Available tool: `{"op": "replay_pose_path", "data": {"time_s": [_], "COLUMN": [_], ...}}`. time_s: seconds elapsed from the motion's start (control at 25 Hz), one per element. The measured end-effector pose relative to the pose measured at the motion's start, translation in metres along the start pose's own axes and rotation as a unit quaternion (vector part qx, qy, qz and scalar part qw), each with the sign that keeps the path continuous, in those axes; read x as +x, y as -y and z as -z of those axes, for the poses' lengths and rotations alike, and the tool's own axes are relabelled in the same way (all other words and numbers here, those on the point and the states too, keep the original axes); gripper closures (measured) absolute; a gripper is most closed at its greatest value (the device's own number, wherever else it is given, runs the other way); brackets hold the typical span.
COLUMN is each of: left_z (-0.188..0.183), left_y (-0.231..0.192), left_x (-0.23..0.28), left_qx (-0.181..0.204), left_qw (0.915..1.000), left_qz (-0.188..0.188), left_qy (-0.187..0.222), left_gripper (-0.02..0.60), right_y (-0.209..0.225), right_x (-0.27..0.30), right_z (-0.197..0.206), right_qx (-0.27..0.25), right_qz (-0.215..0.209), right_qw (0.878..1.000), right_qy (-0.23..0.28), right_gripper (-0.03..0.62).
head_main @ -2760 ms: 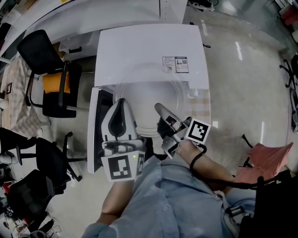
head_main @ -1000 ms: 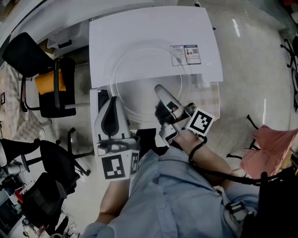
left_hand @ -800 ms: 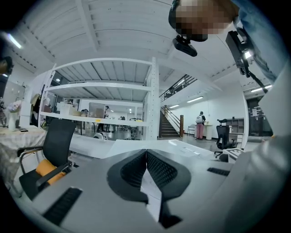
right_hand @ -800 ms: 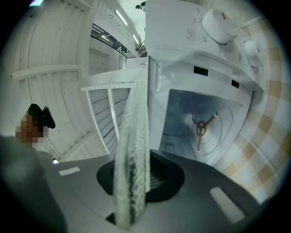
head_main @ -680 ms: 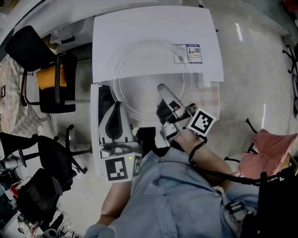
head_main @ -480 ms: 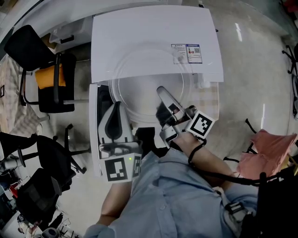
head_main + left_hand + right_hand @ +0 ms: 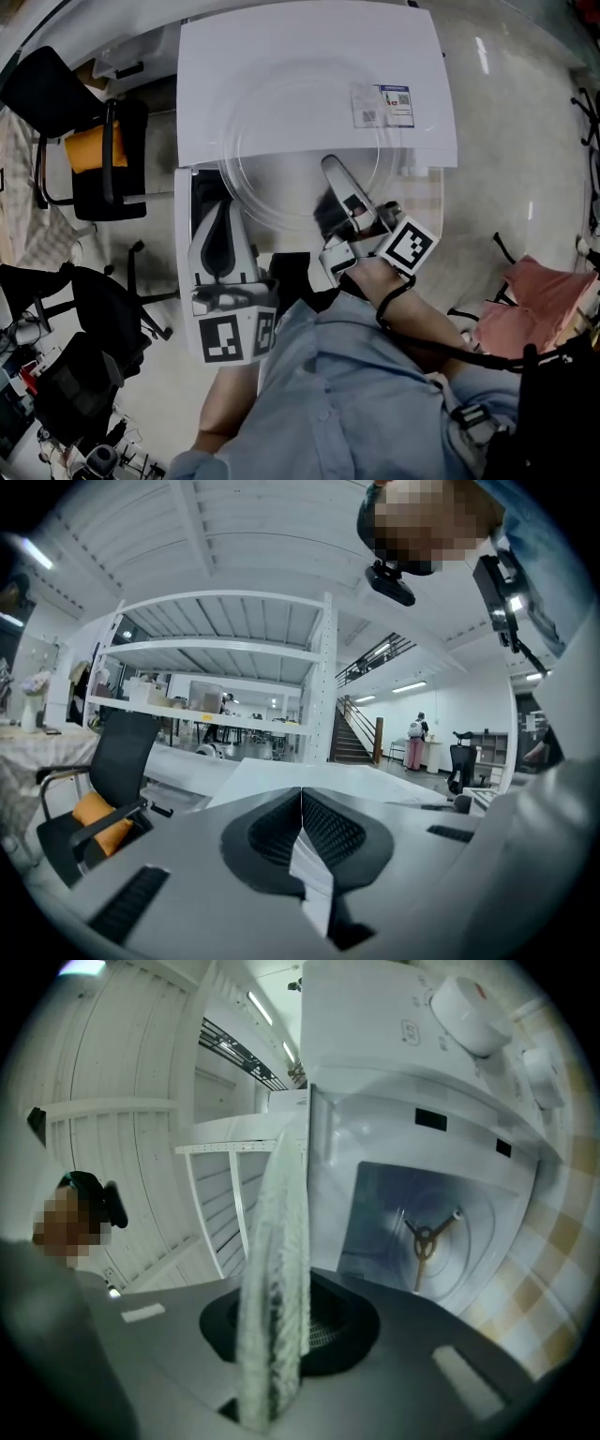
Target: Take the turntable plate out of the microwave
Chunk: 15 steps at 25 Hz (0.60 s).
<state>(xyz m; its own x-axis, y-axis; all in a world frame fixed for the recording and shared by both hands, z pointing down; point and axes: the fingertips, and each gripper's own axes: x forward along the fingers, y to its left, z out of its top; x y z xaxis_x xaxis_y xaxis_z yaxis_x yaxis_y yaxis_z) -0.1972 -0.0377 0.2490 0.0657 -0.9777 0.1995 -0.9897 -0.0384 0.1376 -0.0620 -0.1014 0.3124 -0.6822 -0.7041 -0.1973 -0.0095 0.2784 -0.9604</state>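
Pinching the turntable plate (image 7: 272,187), right tool (image 7: 330,169), just tightened, lies rolled sideways; left tool (image 7: 222,208) pressed together.

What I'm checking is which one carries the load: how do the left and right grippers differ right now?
The left gripper has its jaws shut on nothing; the right gripper pinches the rim of the glass turntable plate, its jaws having just closed further. The left gripper sits by the open door; the right gripper holds the plate at the front of the microwave. Both carry a marker cube.
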Motion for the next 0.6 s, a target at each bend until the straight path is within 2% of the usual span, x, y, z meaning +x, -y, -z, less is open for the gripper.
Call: {"op": "replay_pose_path", "data": {"time_s": [0.12, 0.24, 0.32, 0.4, 0.48, 0.6], "left_z": [0.020, 0.031, 0.036, 0.038, 0.042, 0.054], "left_y": [0.002, 0.003, 0.005, 0.008, 0.011, 0.012], "left_x": [-0.004, -0.013, -0.017, -0.020, -0.019, -0.013], "left_qx": [-0.070, -0.147, -0.205, -0.245, -0.283, -0.351], "left_qw": [0.9974, 0.9888, 0.9782, 0.9681, 0.9571, 0.9336], "left_qz": [0.008, 0.016, 0.031, 0.049, 0.061, 0.069], "left_qy": [-0.017, -0.019, -0.016, -0.014, -0.015, -0.020], "left_gripper": [0.572, 0.572, 0.562, 0.456, 0.432, 0.406], "right_y": [0.005, 0.005, 0.005, 0.004, 0.005, 0.004], "right_x": [0.002, 0.003, 0.003, 0.003, 0.004, 0.003], "right_z": [-0.003, -0.002, -0.002, -0.002, -0.002, -0.002], "right_qx": [0.001, 0.001, 0.001, 0.000, 0.001, 0.003], "right_qz": [-0.003, -0.006, -0.007, -0.007, -0.007, -0.006], "right_qw": [1.000, 1.000, 1.000, 1.000, 1.000, 1.000], "right_qy": [0.001, -0.001, -0.002, -0.004, -0.005, -0.005], "right_gripper": [0.563, 0.562, 0.562, 0.562, 0.562, 0.562]}}
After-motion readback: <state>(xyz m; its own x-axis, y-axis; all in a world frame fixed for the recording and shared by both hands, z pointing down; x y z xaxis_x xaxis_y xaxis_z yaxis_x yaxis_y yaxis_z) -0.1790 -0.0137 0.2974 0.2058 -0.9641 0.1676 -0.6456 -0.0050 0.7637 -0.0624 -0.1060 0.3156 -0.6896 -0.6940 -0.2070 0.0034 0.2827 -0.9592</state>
